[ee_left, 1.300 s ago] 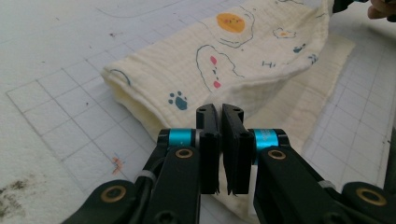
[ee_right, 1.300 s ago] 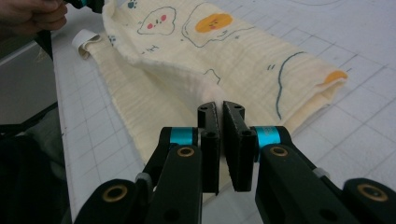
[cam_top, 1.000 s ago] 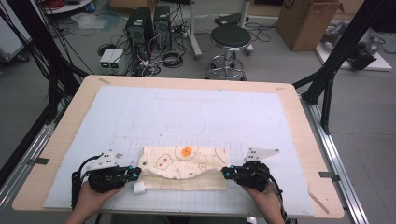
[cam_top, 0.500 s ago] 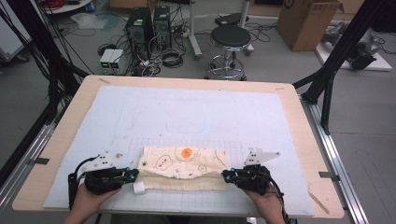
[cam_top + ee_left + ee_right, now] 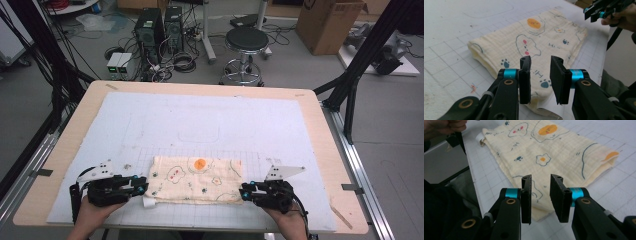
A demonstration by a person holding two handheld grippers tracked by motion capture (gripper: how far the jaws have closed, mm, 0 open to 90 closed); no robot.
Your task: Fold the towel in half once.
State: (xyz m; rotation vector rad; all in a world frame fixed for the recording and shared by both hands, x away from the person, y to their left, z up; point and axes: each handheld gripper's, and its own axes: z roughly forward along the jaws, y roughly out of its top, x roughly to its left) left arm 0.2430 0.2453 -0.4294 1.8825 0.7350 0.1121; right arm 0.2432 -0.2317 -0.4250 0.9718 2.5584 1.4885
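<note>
Cream cloth [image 5: 196, 179], folded and printed with an orange circle, paw prints and clouds, lies flat on the white gridded mat [image 5: 210, 125] near the table's [image 5: 320, 130] front edge. The left gripper [image 5: 141, 187] sits at its left end, jaws spread with nothing between them, just above the cloth's corner. The right gripper [image 5: 245, 191] sits at the right end, its 2 jaws likewise spread, over the cloth's edge.

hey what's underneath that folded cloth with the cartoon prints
The folded cloth lies on the white gridded mat, which covers the wooden table. A white tag pokes out at its corner by the left tool. Anything between its layers is covered.
</note>
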